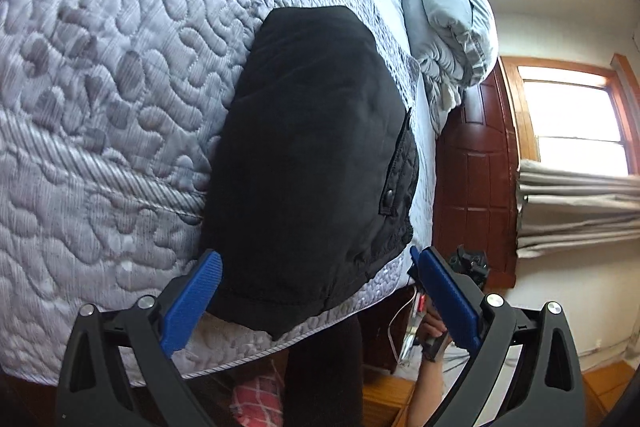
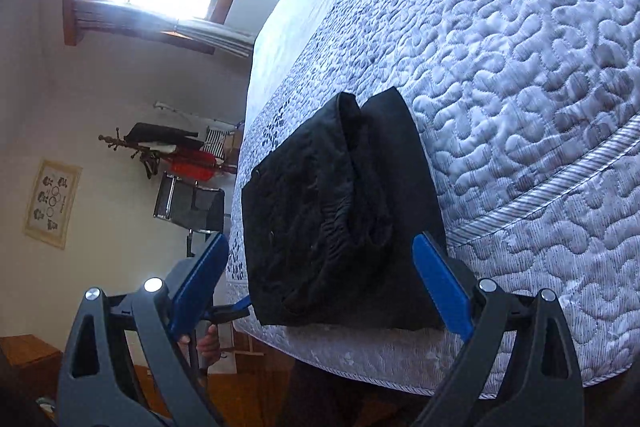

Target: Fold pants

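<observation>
Blue pads of the left hand-held gripper [image 1: 316, 269] stand wide apart around the near edge of the black pants [image 1: 316, 163], gripping nothing, and the right hand-held gripper [image 2: 320, 253] likewise gapes empty just short of the bundle. Those pants lie as a compact folded stack on the quilted bed [image 1: 100, 75], near its edge. Folding looks essentially finished; at most a little straightening seems left.

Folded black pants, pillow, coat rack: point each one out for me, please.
Folded black pants [image 1: 316, 155], left wrist view, middle of the top layer.
Pillow [image 1: 448, 15], left wrist view, its pale blue face.
Coat rack [image 2: 132, 145], right wrist view, wooden post near the pegs.
</observation>
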`<state>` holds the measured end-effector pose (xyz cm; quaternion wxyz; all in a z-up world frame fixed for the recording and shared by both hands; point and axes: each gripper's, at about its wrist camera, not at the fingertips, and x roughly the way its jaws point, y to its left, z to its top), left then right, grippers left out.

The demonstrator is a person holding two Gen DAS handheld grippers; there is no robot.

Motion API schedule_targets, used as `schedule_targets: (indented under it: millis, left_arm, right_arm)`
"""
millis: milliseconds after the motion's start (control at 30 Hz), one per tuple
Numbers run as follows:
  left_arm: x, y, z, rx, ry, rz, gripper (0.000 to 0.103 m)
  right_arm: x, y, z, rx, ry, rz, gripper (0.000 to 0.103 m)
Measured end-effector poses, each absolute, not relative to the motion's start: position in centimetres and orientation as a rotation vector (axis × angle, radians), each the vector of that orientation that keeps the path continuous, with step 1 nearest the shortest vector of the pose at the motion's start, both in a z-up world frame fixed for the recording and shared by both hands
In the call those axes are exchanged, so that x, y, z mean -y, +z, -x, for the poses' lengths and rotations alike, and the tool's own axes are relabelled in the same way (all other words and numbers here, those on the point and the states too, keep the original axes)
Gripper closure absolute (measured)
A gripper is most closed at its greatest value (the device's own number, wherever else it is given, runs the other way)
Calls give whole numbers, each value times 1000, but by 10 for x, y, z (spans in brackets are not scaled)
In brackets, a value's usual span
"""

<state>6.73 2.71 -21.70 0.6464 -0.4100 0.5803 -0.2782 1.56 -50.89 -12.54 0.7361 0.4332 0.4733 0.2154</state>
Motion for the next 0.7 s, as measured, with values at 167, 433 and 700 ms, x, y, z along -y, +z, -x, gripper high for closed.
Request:
schedule_targets:
  millis: [167, 433, 700]
  left_arm:
    - [-24, -221, -81, -1324, -712, 850, 4]
    - [-26, -238, -104, -1324, -783, 857, 4]
    - [-26, -242, -110, -1335, -830, 838, 4]
  right_arm:
    - [507, -133, -20, -1052, 483, -951, 10]
    - [509, -145, -23, -1078, 485, -956, 10]
    - [512, -151, -31, -1081, 491, -972, 10]
